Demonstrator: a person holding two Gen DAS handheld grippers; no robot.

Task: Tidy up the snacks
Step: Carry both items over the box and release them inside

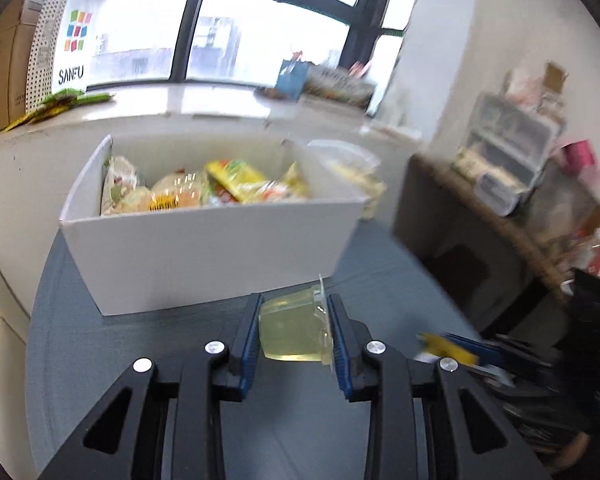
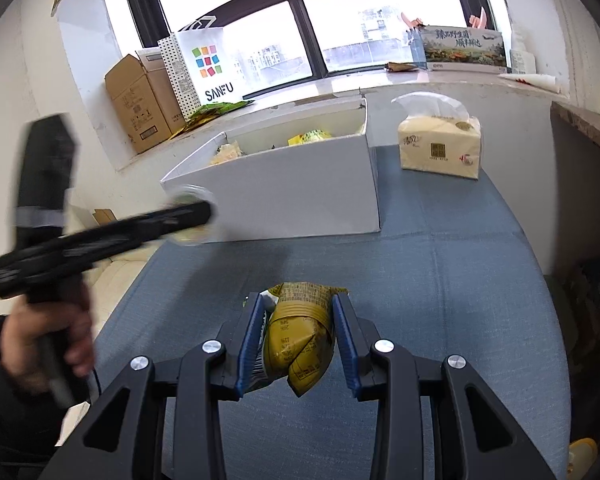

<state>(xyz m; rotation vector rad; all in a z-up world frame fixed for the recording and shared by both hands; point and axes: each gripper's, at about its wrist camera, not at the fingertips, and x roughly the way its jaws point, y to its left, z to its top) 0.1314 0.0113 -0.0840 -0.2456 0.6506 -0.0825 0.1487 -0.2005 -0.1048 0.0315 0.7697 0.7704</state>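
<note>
My left gripper [image 1: 294, 330] is shut on a clear jelly cup [image 1: 294, 330] with pale yellow filling, held above the blue table in front of the white box [image 1: 204, 256]. The box holds several snack packets [image 1: 220, 188]. My right gripper [image 2: 296, 340] is shut on a crumpled yellow snack packet [image 2: 300, 340] above the table, short of the white box [image 2: 296, 204]. The left gripper also shows blurred in the right wrist view [image 2: 192, 216], near the box's left front corner.
A tissue pack [image 2: 440, 144] stands right of the box. A SANFU bag [image 2: 208, 68] and a cardboard carton [image 2: 140, 104] sit on the window sill. A brown shelf [image 1: 500, 216] with clutter is to the right. The blue table [image 2: 440, 280] spreads around the box.
</note>
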